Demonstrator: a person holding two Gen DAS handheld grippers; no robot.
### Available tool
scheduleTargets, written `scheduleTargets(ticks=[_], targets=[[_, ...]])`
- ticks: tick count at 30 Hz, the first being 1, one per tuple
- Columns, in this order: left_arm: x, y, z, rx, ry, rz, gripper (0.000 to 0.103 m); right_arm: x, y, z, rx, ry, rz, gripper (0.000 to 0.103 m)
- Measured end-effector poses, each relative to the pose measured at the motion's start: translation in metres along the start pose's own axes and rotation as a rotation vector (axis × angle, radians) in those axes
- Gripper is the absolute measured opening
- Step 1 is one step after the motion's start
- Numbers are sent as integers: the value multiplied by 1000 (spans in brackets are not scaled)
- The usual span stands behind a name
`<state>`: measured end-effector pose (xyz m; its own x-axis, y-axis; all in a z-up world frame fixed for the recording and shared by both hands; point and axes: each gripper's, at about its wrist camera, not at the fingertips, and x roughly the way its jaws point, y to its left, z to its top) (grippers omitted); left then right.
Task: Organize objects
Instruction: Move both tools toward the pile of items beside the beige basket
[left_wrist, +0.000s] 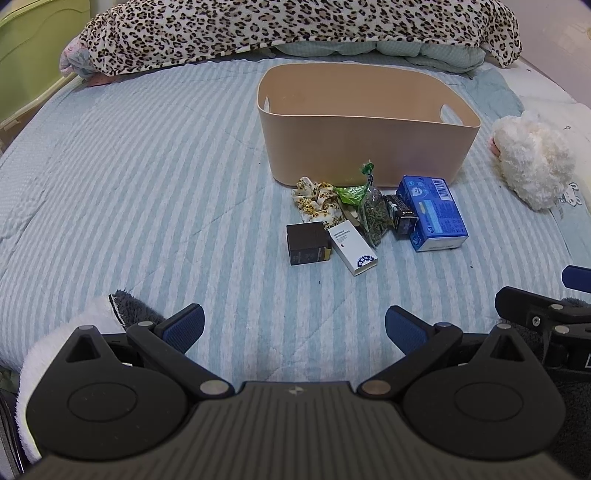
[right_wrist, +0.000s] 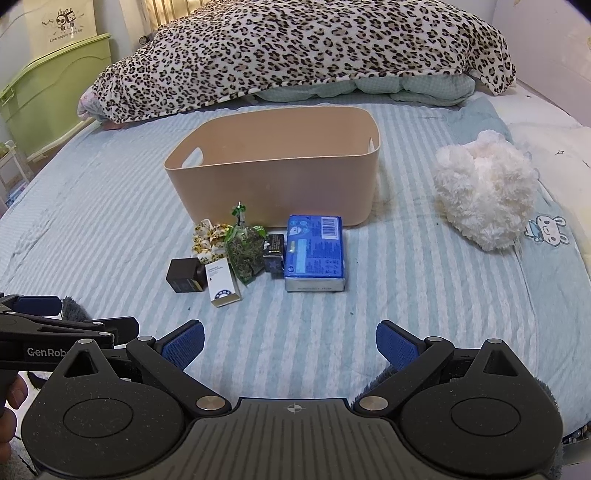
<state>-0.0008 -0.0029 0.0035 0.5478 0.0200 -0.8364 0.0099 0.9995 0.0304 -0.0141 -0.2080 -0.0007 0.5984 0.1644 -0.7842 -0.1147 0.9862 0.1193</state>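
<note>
A tan storage bin stands on the striped bed. In front of it lie a leopard scrunchie, a clear bag of dried herbs, a dark brown box, a white box, a small black box and a blue tissue pack. My left gripper and right gripper are open and empty, hovering near the front of the bed, short of the objects.
A leopard-print blanket is heaped at the far end. A white fluffy toy lies to the right. A green cabinet stands at the left. The other gripper shows at each view's edge.
</note>
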Motion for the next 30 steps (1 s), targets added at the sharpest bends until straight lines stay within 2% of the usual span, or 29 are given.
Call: scheduleTargets(ticks=[18, 30], targets=[[21, 4, 3, -13, 31, 1, 103, 18, -4, 4, 9, 23, -6, 100], [55, 11, 26, -9, 22, 22, 103, 49, -11, 21, 12, 25, -13, 100]])
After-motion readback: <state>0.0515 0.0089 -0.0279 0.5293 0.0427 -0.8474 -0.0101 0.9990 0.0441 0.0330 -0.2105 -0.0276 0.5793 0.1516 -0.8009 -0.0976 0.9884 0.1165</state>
